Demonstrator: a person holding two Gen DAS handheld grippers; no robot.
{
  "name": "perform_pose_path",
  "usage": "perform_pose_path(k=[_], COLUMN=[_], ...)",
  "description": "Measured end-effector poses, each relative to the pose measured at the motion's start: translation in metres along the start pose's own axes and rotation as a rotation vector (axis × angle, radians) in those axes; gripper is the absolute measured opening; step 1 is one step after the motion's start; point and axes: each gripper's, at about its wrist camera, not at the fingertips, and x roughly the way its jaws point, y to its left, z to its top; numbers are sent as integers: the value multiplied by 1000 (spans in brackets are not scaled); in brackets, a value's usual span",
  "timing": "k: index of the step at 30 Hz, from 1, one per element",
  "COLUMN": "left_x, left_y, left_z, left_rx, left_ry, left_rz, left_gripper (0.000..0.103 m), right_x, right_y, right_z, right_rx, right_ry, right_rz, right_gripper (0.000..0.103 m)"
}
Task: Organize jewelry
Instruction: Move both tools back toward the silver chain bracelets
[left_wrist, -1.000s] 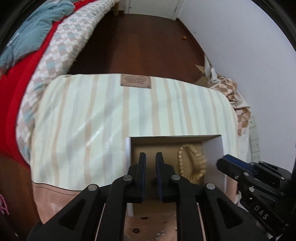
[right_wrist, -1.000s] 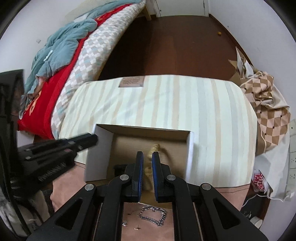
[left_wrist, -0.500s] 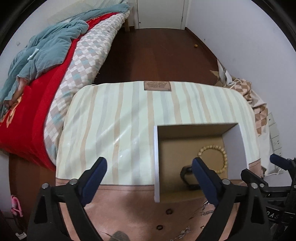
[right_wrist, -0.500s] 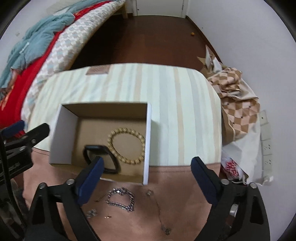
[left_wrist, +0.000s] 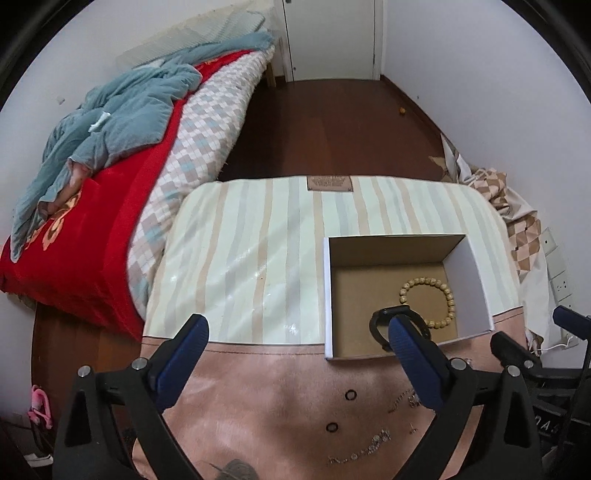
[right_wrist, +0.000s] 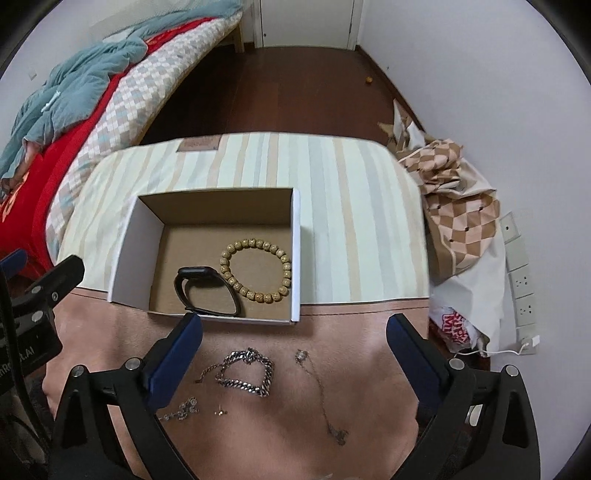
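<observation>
An open cardboard box (right_wrist: 133, 236) (left_wrist: 327, 295) sits on the striped table. Inside lie a wooden bead bracelet (right_wrist: 255, 269) (left_wrist: 428, 302) and a black band (right_wrist: 207, 291) (left_wrist: 380, 325). On the pink cloth in front lie a silver chain bracelet (right_wrist: 245, 371), a thin necklace (right_wrist: 321, 395), a small chain (right_wrist: 181, 408) and a stud (right_wrist: 221, 411). Two black rings (left_wrist: 350, 395) and small chains (left_wrist: 373, 443) show in the left wrist view. My right gripper (right_wrist: 293, 345) is open above the chains. My left gripper (left_wrist: 295, 343) is open, left of the box front.
A bed with a red blanket (left_wrist: 85, 236) stands left of the table. A checkered cloth pile (right_wrist: 458, 218) and wall sockets (right_wrist: 521, 273) are on the right. Dark wood floor (left_wrist: 332, 129) lies beyond the table.
Both grippers have opened and drawn back and up from the box. The bead bracelet and black band now lie free inside the box.
</observation>
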Motion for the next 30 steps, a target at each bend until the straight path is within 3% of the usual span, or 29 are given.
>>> perform_pose_path(k=[17, 24, 30], left_x=[-104, -126, -120], left_y=[8, 12, 20], left_z=[-27, -38, -50], left_rx=[-4, -21, -57], left_ry=[-182, -210, -188], left_rz=[39, 33, 31], left_gripper=[99, 99, 99], right_x=[-109, -138, -142], right_y=[5, 5, -1], right_z=[-35, -46, -60], right_rx=[-3, 12, 28], right_ry=[-157, -205, -206], right_rz=[-14, -7, 16], right_gripper=[101, 101, 101])
